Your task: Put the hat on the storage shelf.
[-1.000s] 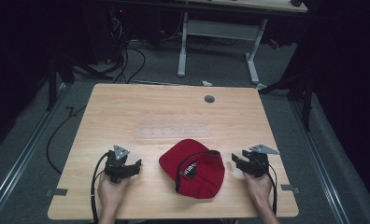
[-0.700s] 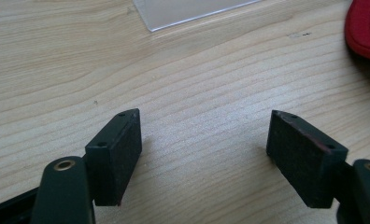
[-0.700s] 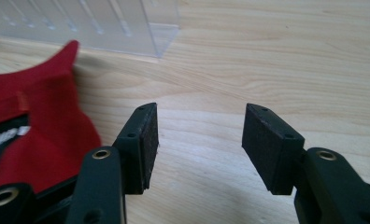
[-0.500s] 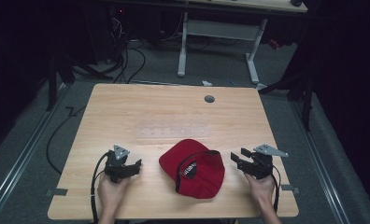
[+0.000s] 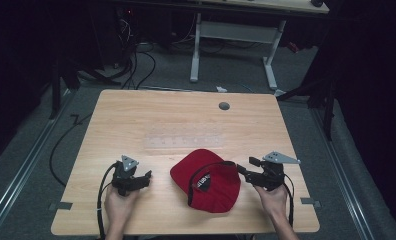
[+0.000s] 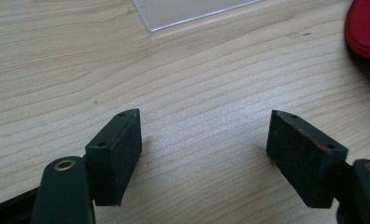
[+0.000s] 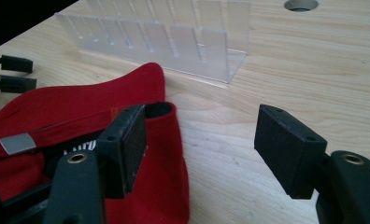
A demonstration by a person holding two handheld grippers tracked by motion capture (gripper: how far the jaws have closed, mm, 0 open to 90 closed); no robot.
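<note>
Two hand-held grippers, high view: the left hand-held gripper and the right hand-held gripper flank the red cap, one on each side.
Change, high view: the right hand-held gripper has edged closer to the cap than half a second ago, its jaw tips now at the cap's right edge; the left one has stayed where it was, and the cap has not moved.
Cap, high view: lies upside down near the front edge of the desk, black lining and a white label showing.
Desk, high view: pale wood; a clear ribbed tray sits just behind the cap, a round grommet hole farther behind it.
Room, high view: dark, grey floor, cables behind the desk, a white-legged table well beyond the cap.
Left gripper view: jaws spread wide over bare wood, holding nothing; the cap's red edge shows at upper right, the tray's corner at top.
Right gripper view: jaws spread wide, nothing clamped; one jaw overlaps the cap's raised rim, whether touching cannot be told; the other jaw is over bare wood. The clear tray stands just behind the cap, and the left hand-held gripper's jaws show beyond it.
</note>
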